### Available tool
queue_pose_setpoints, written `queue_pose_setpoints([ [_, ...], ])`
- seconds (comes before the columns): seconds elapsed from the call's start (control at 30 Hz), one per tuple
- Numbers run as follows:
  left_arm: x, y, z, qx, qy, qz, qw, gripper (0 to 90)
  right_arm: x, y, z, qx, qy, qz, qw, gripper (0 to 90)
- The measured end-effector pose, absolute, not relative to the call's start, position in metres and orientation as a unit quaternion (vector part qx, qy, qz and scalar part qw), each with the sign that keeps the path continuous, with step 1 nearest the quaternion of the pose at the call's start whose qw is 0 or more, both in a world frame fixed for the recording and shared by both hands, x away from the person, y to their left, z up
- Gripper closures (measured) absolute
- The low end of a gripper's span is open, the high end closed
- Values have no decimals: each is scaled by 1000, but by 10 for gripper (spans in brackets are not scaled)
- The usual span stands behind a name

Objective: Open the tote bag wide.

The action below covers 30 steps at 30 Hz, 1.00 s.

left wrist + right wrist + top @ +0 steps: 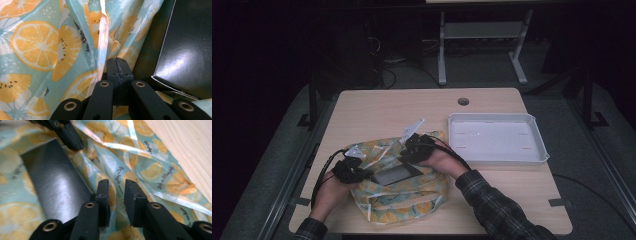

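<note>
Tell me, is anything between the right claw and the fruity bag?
Nothing visible. The right claw hangs open right over the fruit-print bag, beside the black box. No other thing lies between them.

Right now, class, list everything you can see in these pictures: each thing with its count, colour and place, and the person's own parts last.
Table: one, light wood, centre of the high view.
Tray: one, white, on the table's right side.
Patterned bag: one, teal with orange fruit slices, crumpled near the table's front edge.
Box: one, black, lying in the bag.
Hole: one, round, near the table's far edge.
Left gripper: one, black, jaws shut, at the bag's left.
Right gripper: one, black, jaws apart over the bag.
Sleeve: dark plaid, right forearm.
</note>
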<state>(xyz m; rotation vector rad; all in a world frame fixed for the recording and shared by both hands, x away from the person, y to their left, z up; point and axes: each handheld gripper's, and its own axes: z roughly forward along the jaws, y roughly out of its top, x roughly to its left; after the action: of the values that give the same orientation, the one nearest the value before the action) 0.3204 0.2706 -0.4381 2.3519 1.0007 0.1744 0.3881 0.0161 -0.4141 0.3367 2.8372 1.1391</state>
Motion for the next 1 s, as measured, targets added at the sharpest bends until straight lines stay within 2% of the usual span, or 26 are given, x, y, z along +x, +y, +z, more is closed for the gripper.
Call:
queue_pose_setpoints([
  [0.1, 320, 271, -438, 880, 373, 64, 288, 900, 382, 9, -405, 112, 921, 371, 29, 676],
  [0.3, 318, 270, -438, 880, 372, 61, 288, 900, 365, -18, -397, 115, 924, 360, 51, 626],
  [0.67, 316, 269, -437, 881, 369, 62, 290, 900, 344, -41, -405, 142, 927, 337, 82, 535],
  [0.7, 316, 269, -436, 881, 368, 62, 290, 900, 345, -40, -406, 143, 927, 338, 84, 564],
  [0.83, 316, 271, -435, 881, 369, 62, 290, 900, 347, -40, -407, 140, 930, 329, 90, 831],
  [0.9, 316, 271, -435, 880, 369, 60, 293, 900, 349, -44, -405, 147, 927, 333, 88, 877],
  [1.0, 316, 272, -431, 879, 370, 65, 295, 900, 353, -50, -401, 153, 923, 337, 102, 876],
])
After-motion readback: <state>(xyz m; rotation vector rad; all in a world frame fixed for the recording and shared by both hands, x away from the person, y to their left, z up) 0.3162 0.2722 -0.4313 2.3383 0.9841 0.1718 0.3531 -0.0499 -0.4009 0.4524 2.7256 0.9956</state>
